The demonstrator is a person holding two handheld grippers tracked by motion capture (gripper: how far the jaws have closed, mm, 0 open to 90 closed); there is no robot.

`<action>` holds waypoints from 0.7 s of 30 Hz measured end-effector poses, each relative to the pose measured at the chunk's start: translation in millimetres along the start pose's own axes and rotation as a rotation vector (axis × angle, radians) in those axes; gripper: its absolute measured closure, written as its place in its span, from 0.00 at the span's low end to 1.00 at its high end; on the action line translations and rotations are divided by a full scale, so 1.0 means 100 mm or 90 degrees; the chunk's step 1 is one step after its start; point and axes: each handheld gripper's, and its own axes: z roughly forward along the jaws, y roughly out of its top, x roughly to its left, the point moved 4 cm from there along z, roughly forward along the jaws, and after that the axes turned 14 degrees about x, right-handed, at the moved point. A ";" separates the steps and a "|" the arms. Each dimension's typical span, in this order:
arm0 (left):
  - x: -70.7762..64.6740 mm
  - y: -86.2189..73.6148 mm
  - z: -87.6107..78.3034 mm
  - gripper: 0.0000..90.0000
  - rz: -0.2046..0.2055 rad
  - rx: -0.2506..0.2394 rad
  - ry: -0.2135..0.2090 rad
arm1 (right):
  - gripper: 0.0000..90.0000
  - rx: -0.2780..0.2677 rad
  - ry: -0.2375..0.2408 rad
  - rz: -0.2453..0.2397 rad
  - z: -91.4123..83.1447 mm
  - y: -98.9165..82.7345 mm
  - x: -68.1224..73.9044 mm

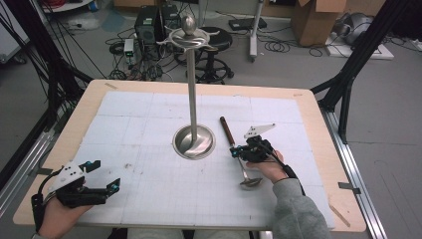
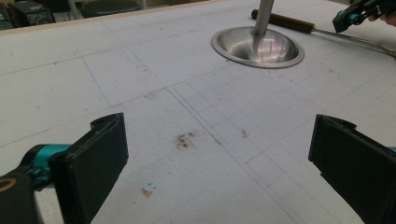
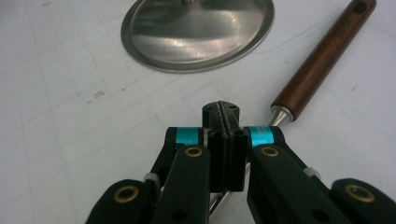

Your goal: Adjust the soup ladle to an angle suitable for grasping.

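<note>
At the near left corner of the tabletop point(image 1: 124, 99), the left hand-held gripper point(image 1: 102, 185) rests low over the white gridded sheet, its grey three-cornered plate on top and a hand behind it; its jaws stand wide apart with nothing between them, and in the left gripper view the two black pads frame a bare stretch of sheet marked by a small dark smudge point(image 2: 185, 140). Further right, near the middle of the sheet, a polished metal stand point(image 1: 193, 94) rises upright from a round dished base point(image 1: 194, 143), its slim pole topped by curved arms and a ball finial. Just right of the base lies a long-handled ladle point(image 1: 240, 157), flat on the sheet, with its dark wooden handle point(image 1: 227, 130) pointing away from the person and its metal bowl point(image 1: 250, 182) toward the near edge. The right hand-held gripper point(image 1: 235, 151) sits over the ladle's metal shaft, between handle and bowl, held by a hand in a grey sleeve point(image 1: 296, 209). In the right gripper view its jaws are pressed together, and the shaft point(image 3: 279, 119) runs beneath them from the wooden handle point(image 3: 324, 58); whether they actually pinch the shaft or merely close above it is hard to tell from this angle. The base's rim point(image 3: 196, 65) lies just beyond the jaw tips.
</note>
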 end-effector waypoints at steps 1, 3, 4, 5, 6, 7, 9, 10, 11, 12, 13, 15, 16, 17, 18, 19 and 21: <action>0.00 0.00 0.00 0.06 0.001 0.002 0.001 | 1.00 0.005 0.005 0.000 0.01 -0.01 0.00; 0.00 0.00 0.00 0.06 0.003 0.002 0.000 | 1.00 0.018 0.018 -0.004 0.02 -0.02 0.02; 0.00 -0.01 -0.01 0.06 0.000 0.001 0.001 | 1.00 0.025 0.022 -0.012 0.04 -0.02 0.03; 0.01 -0.01 -0.01 0.06 -0.001 0.001 0.001 | 1.00 0.032 0.020 -0.018 0.05 -0.02 0.04; 0.01 -0.01 -0.01 0.06 -0.001 0.001 0.001 | 1.00 0.039 0.022 -0.022 0.07 -0.03 0.05; 0.01 -0.01 -0.01 0.06 -0.001 0.002 0.001 | 1.00 0.046 0.022 -0.027 0.08 -0.03 0.06; 0.00 -0.01 0.00 0.06 0.000 0.004 0.000 | 1.00 0.053 0.021 -0.028 0.09 -0.04 0.06; 0.00 -0.01 0.00 0.06 0.000 0.004 -0.002 | 1.00 0.055 0.019 -0.032 0.09 -0.04 0.06; 0.00 -0.01 0.00 0.06 0.001 0.005 -0.002 | 1.00 0.064 0.021 -0.029 0.09 -0.05 0.06; 0.00 -0.01 0.00 0.06 0.000 0.004 -0.003 | 1.00 0.068 0.020 -0.033 0.10 -0.06 0.06; 0.00 -0.01 0.00 0.06 -0.001 0.005 -0.003 | 1.00 0.068 0.020 -0.033 0.10 -0.06 0.07; 0.00 -0.01 0.00 0.06 -0.001 0.006 -0.004 | 1.00 0.070 0.012 -0.043 0.10 -0.06 0.08; 0.00 -0.01 0.01 0.06 0.000 0.005 -0.004 | 1.00 0.071 0.008 -0.045 0.10 -0.06 0.08; 0.00 -0.01 0.00 0.06 -0.001 0.005 -0.005 | 1.00 0.071 0.006 -0.049 0.10 -0.06 0.09; 0.00 0.00 0.00 0.06 -0.002 0.004 -0.005 | 1.00 0.073 0.003 -0.051 0.10 -0.06 0.09; 0.00 0.00 0.00 0.06 0.000 0.003 -0.005 | 1.00 0.074 0.000 -0.051 0.09 -0.07 0.10; 0.00 0.01 -0.01 0.06 -0.002 -0.001 -0.004 | 1.00 0.076 0.000 -0.052 0.09 -0.07 0.10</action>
